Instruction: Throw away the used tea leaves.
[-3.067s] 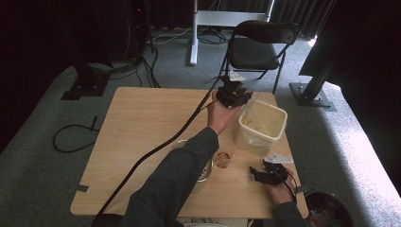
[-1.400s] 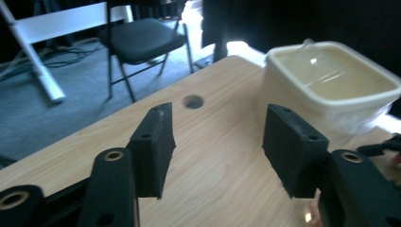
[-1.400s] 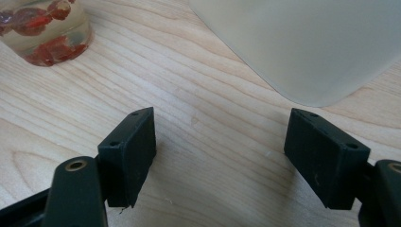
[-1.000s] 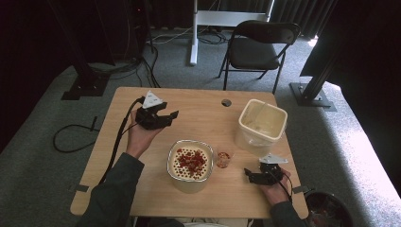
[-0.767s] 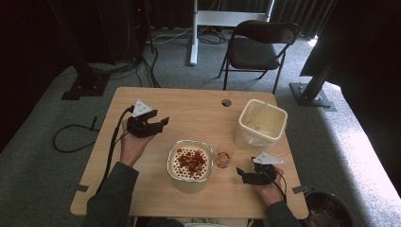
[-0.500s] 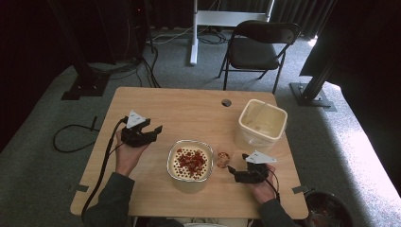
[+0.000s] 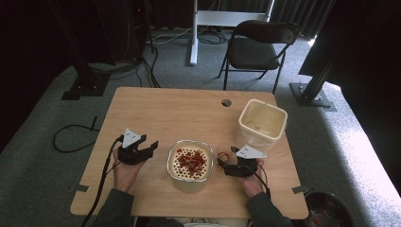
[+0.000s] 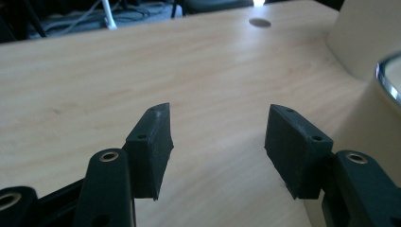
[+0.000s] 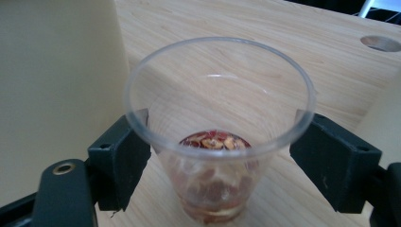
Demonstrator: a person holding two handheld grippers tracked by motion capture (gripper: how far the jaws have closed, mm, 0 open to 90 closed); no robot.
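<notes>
Right now the small clear plastic cup (image 9: pixel 218 137) stands upright on the table (image 7: pixel 161 113), squeezed into the gap between the metal-rimmed bowl of red-speckled food (image 7: pixel 190 161) and the cream tub (image 7: pixel 263 124), and the right gripper (image 7: pixel 226 166) is the one that has it. In the right gripper view its two black jaws flank the cup just under the rim, one on each side; they have just been closing with the cup between them, and the pads now look to be touching the wall, though how firmly they press I cannot tell. A little red and tan residue sits in the bottom of the cup.

The left gripper (image 7: pixel 150 147) is on the far side of the bowl from the cup, jaws wide apart with nothing but bare wood between them in the left gripper view, the bowl's wall just off to one side of it.

So the relation that matters: the cup's axis is vertical, the right jaws meet it from the side at level, pointing across the table toward the bowl, and the right hand is by far the nearer. Lifting it straight up looks the safer way out, since bowl and tub crowd it on both flanks and a thin cup could buckle if pinched harder
</notes>
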